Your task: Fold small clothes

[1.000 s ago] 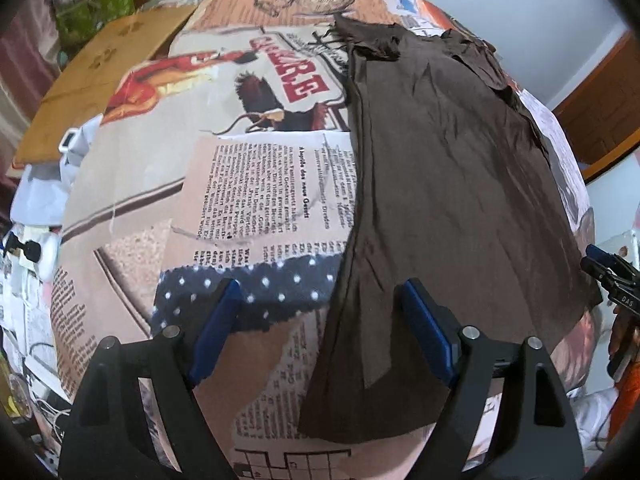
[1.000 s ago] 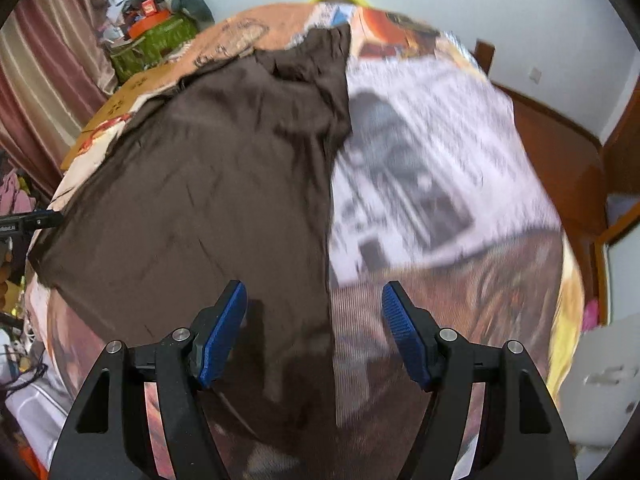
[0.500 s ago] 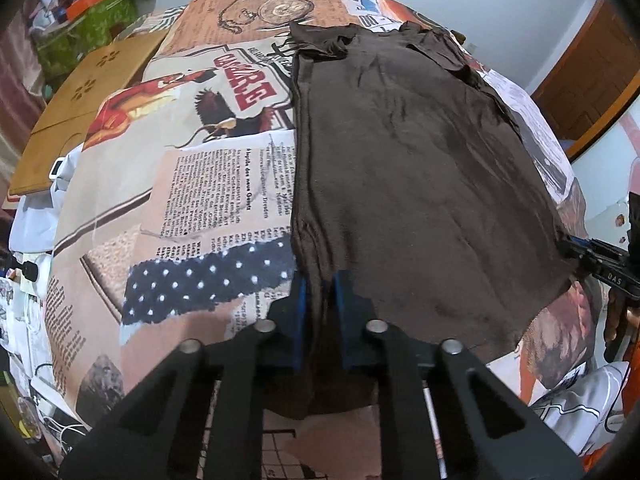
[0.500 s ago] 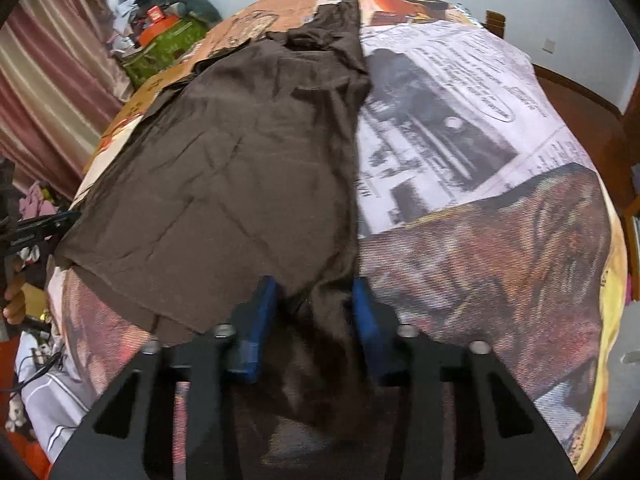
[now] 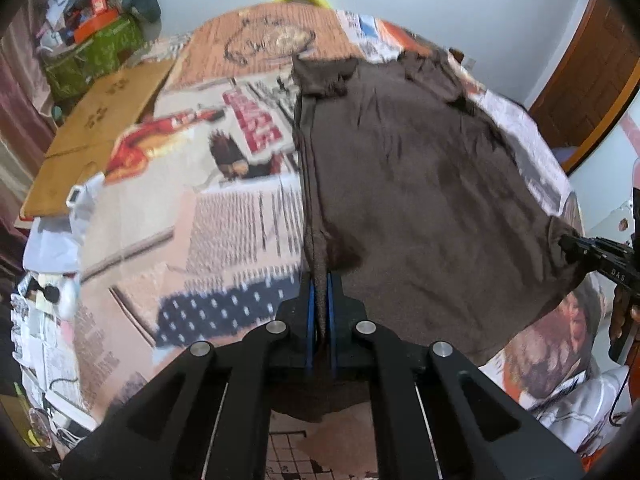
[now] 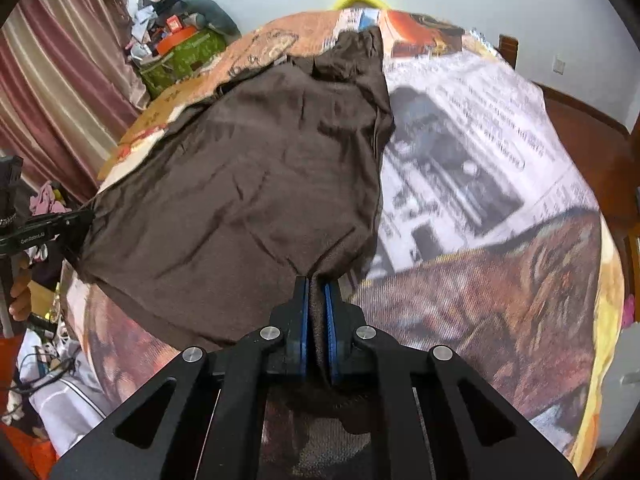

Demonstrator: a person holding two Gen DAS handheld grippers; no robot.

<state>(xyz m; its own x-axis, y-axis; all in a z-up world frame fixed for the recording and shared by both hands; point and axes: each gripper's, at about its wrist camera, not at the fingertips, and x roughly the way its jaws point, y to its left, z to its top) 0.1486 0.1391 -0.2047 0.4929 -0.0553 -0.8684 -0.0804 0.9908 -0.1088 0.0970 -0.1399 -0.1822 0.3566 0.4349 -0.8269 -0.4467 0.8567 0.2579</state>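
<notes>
A dark brown garment (image 5: 420, 200) lies spread on a bed covered with a newspaper-print sheet (image 5: 224, 224). My left gripper (image 5: 319, 280) is shut on the garment's near left hem corner, a bunched fold pinched between the blue pads. In the right wrist view the same brown garment (image 6: 248, 184) stretches away, and my right gripper (image 6: 316, 286) is shut on its near right hem corner. Each gripper also shows at the far edge of the other's view: the right gripper (image 5: 596, 252) and the left gripper (image 6: 52, 228), both pinching cloth. The sleeves lie crumpled at the far end.
The bedsheet (image 6: 480, 184) runs out bare to the right of the garment. A cardboard sheet (image 5: 100, 128) and a green box (image 5: 96, 52) with clutter sit at the far left by a curtain (image 6: 60, 100). A wooden door (image 5: 588, 80) stands at the right.
Both grippers went from wide open over the hem to shut on the hem corners. The left gripper has lifted slightly, pulling the cloth's edge up into a taut ridge.
</notes>
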